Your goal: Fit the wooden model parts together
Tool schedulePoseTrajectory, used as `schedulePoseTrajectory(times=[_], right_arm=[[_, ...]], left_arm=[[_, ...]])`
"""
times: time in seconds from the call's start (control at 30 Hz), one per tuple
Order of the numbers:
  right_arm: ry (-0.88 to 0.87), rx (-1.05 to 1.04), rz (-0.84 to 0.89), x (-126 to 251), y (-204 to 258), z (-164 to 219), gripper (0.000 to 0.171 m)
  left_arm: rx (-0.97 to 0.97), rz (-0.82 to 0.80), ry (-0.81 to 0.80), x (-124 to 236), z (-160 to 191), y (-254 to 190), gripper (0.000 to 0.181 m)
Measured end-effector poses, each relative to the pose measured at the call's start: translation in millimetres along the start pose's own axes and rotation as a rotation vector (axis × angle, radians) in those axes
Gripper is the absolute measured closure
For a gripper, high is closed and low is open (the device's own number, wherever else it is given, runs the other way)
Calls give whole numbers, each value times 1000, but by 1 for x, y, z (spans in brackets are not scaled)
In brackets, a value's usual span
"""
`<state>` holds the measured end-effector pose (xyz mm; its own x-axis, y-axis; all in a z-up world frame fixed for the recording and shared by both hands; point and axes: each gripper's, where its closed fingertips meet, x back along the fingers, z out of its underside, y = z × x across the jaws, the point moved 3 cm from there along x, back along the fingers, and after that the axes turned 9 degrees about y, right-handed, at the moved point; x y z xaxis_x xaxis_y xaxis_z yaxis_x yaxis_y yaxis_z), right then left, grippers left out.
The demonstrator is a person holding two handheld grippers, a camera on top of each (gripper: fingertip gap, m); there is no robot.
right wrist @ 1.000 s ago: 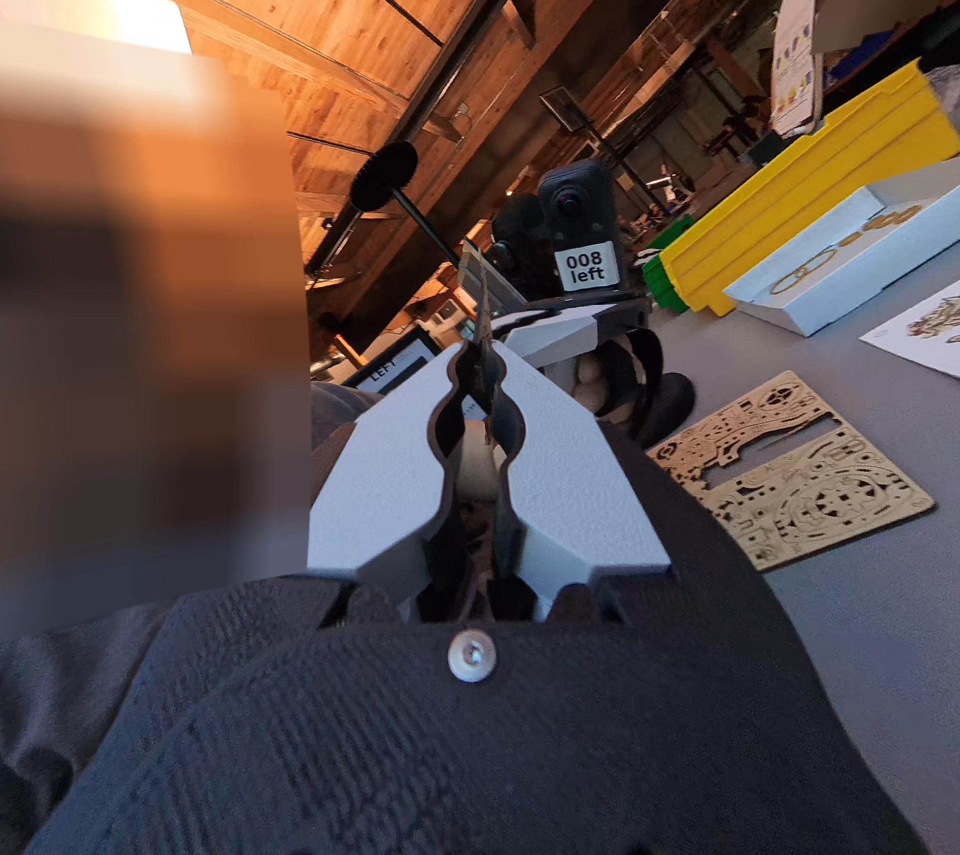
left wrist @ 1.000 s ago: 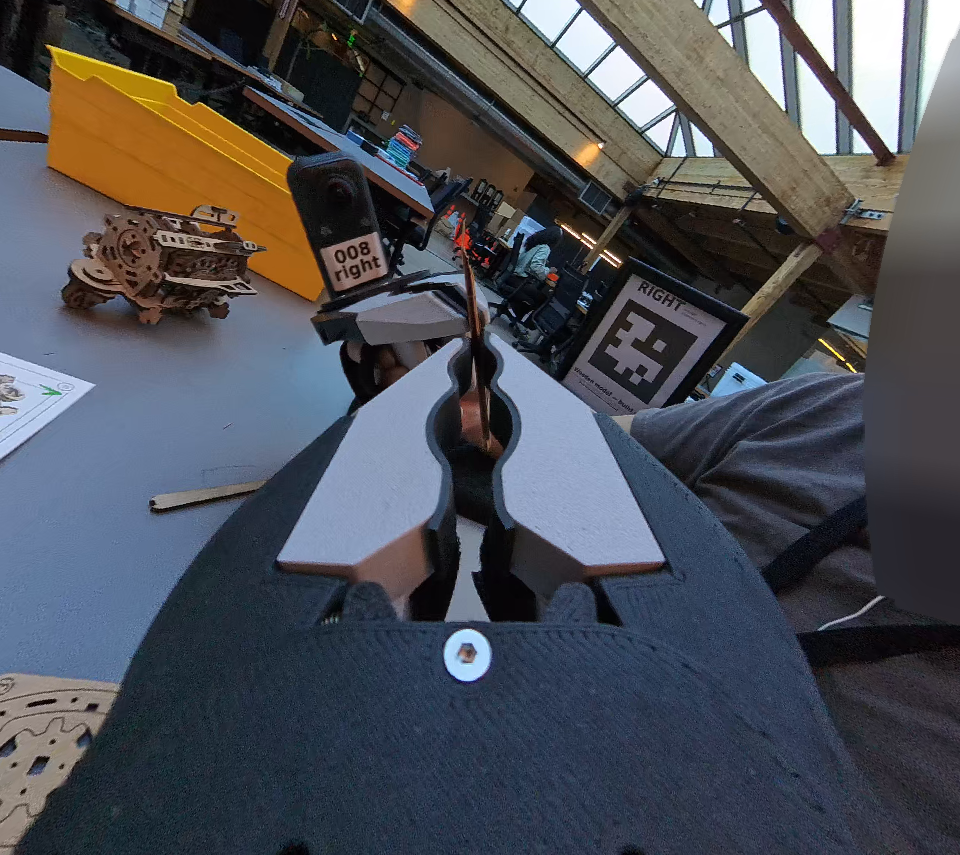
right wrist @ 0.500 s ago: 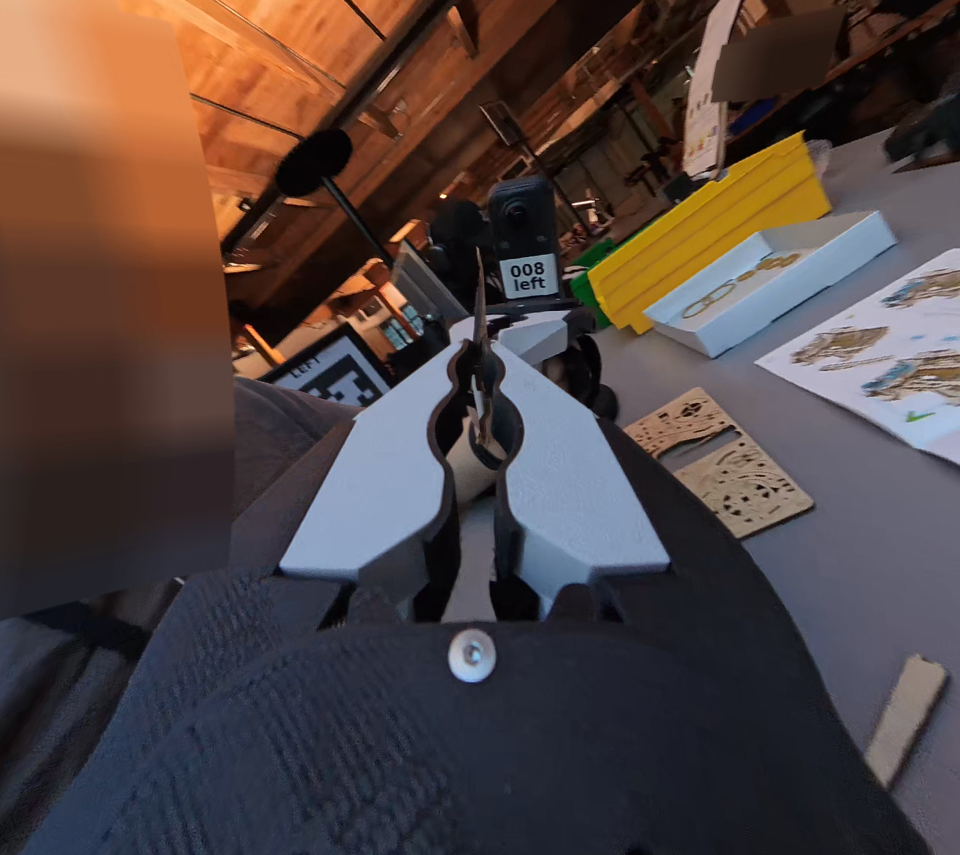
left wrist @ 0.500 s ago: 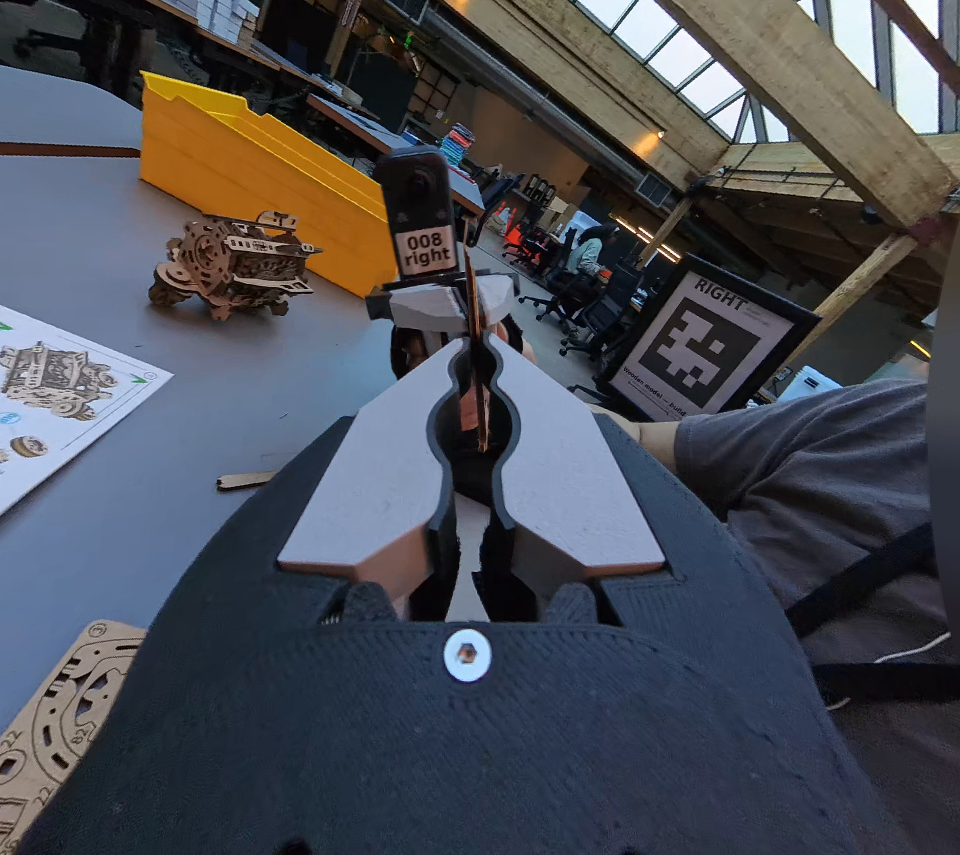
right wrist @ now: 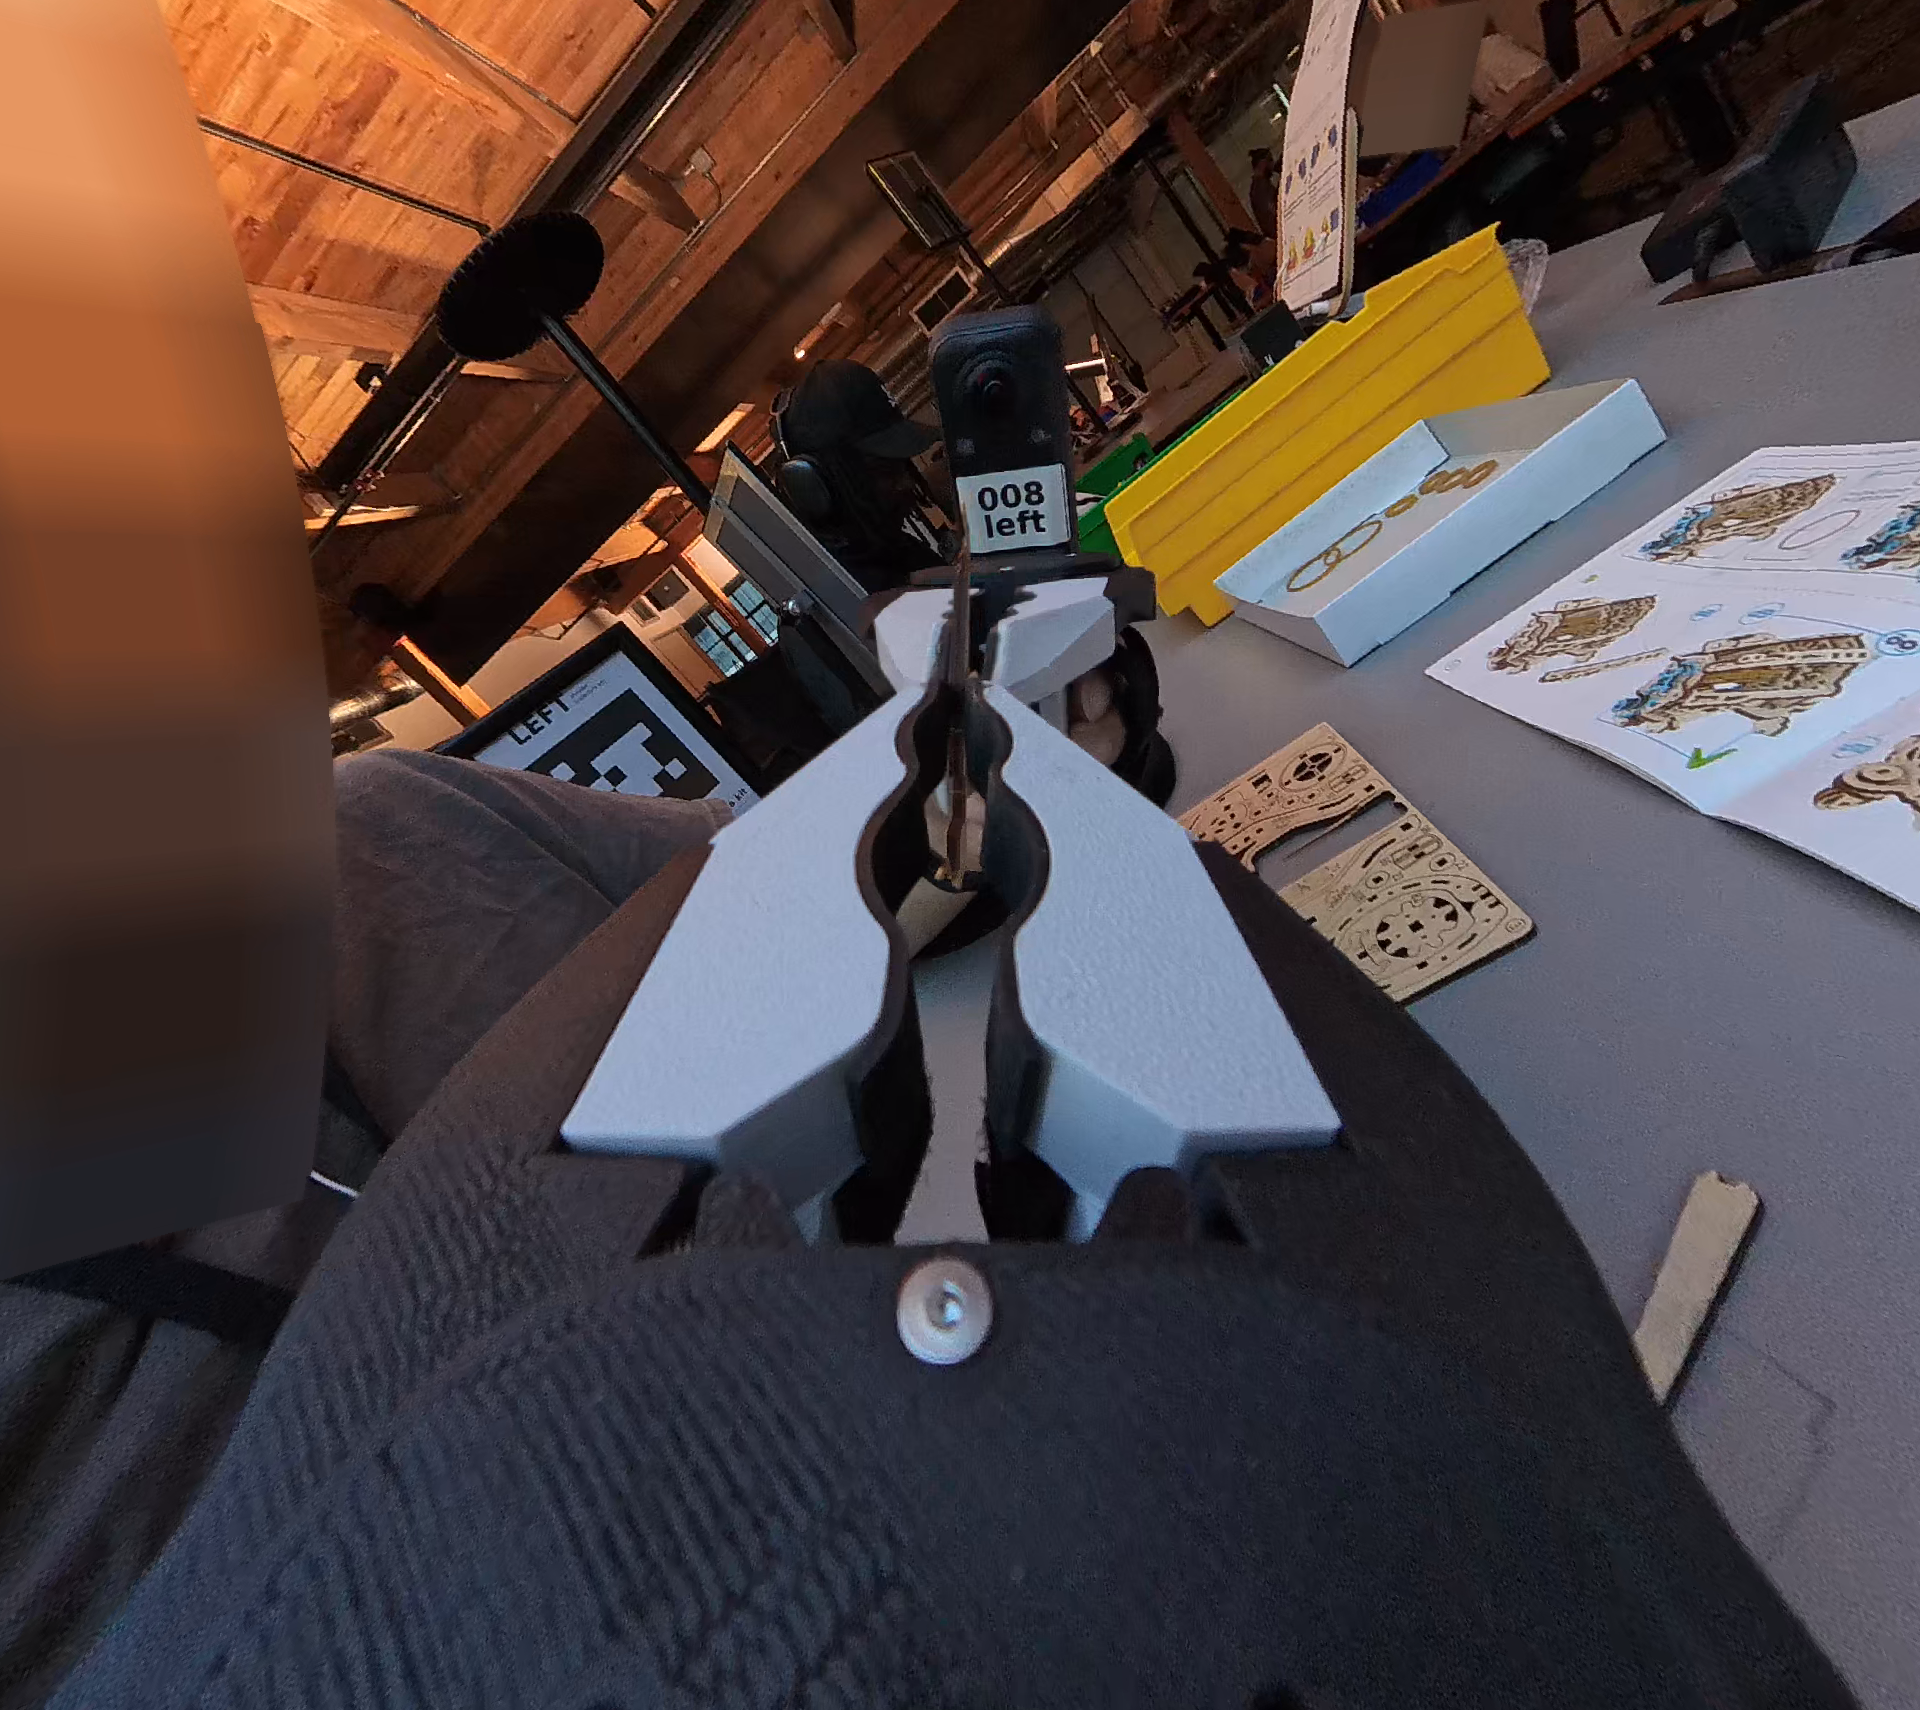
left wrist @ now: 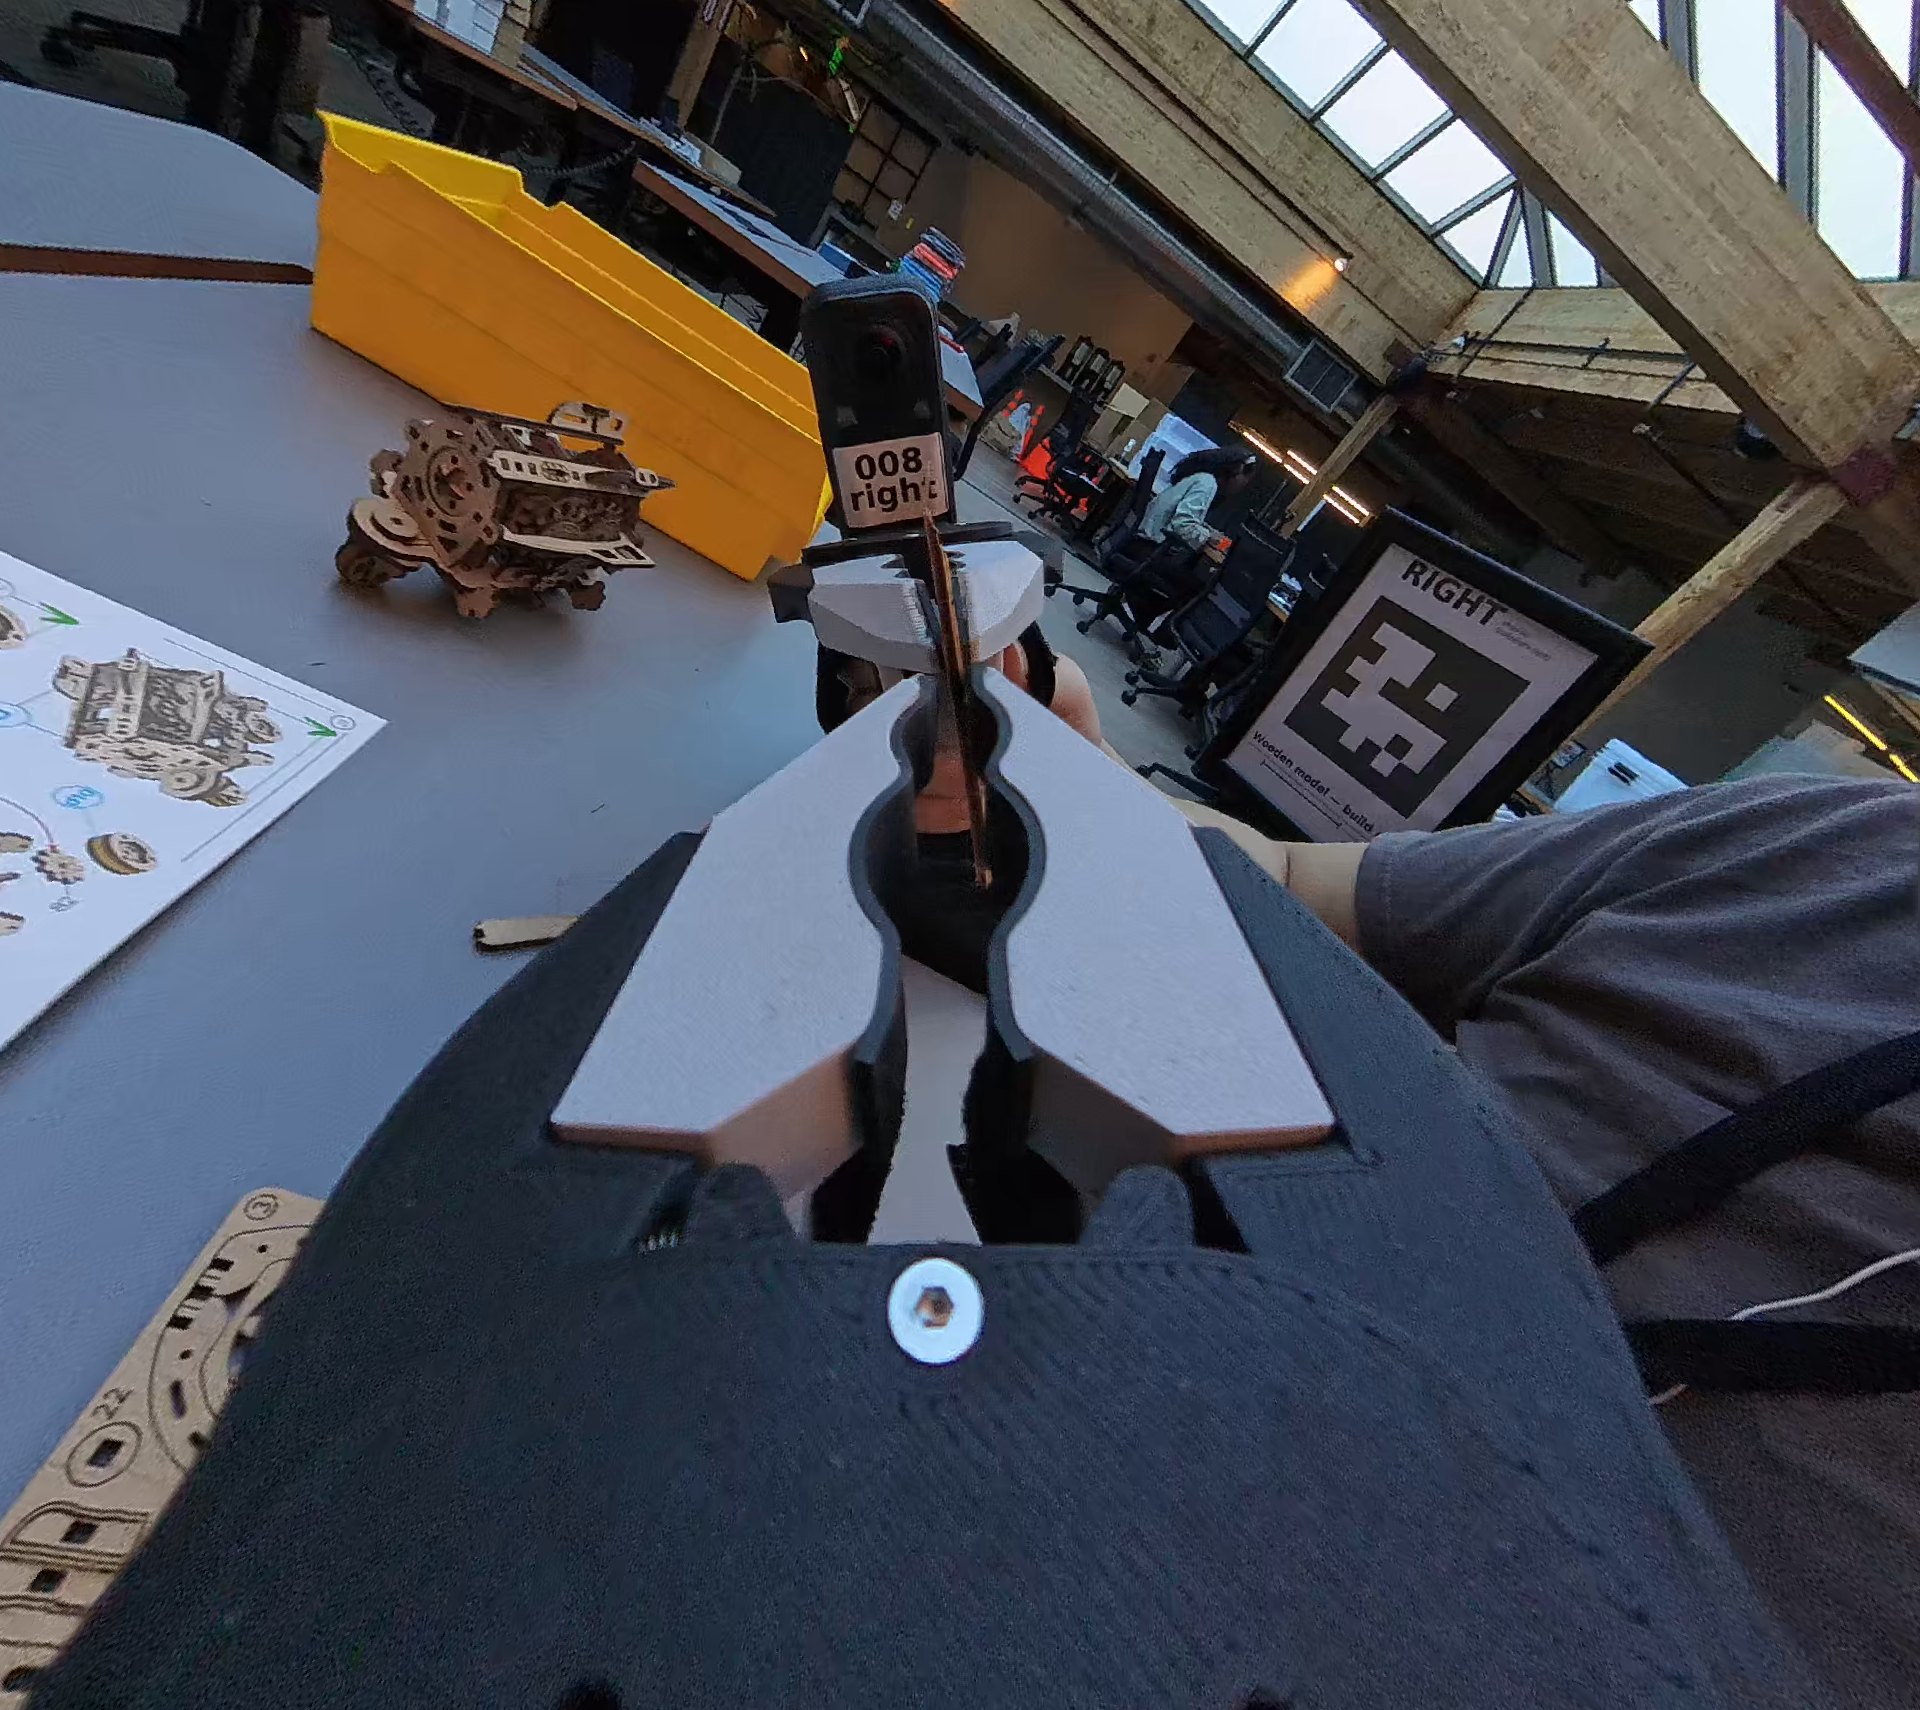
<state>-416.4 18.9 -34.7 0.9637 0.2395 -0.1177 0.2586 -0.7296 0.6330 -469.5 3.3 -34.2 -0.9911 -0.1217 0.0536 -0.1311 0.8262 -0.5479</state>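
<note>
My left gripper [left wrist: 951, 692] is shut on a thin flat wooden part [left wrist: 964, 777], seen edge-on and standing upright between the fingers. My right gripper [right wrist: 956, 696] is shut on a thin wooden part [right wrist: 957, 787] too. The two grippers face each other tip to tip above the grey table [left wrist: 540, 756]. The right gripper [left wrist: 925, 611] shows in the left wrist view and the left gripper [right wrist: 985, 637] in the right wrist view. I cannot tell whether they hold one part or two joined parts. A part-built wooden model [left wrist: 499, 507] stands on the table to the left.
Yellow bins [left wrist: 561, 330] [right wrist: 1340, 403] stand behind. A white box [right wrist: 1444, 507] holds wooden rings. Instruction sheets [left wrist: 135, 746] [right wrist: 1745, 652], cut-out wooden sheets [left wrist: 125, 1411] [right wrist: 1361, 860] and loose wooden strips [left wrist: 525, 931] [right wrist: 1694, 1276] lie on the table. A framed marker sign [left wrist: 1392, 694] stands at the right. My two grippers' fingertips are within a few centimetres of each other. From either gripper's tips it is about 25 cm to the part-built wooden model [left wrist: 499, 507].
Both grippers have tilted down toward the table, so more of its surface shows. They stay shut on the wooden part and tip to tip.
</note>
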Motion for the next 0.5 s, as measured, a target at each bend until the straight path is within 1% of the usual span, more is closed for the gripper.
schedulePoseTrajectory(times=[0.13,0.3,0.33,0.4,0.5], right_arm=[[20,31,37,0,-2,1,171],[30,35,47,0,-4,3,171],[31,37,50,0,-4,3,171],[30,35,45,-1,-4,3,171],[46,44,52,-3,-4,5,171]], left_arm=[[-57,-23,13,2,0,0,181],[-50,-22,25,3,1,3,181],[-53,-25,28,3,1,4,174],[-64,-46,35,2,2,6,169],[-88,-53,41,1,3,4,181]])
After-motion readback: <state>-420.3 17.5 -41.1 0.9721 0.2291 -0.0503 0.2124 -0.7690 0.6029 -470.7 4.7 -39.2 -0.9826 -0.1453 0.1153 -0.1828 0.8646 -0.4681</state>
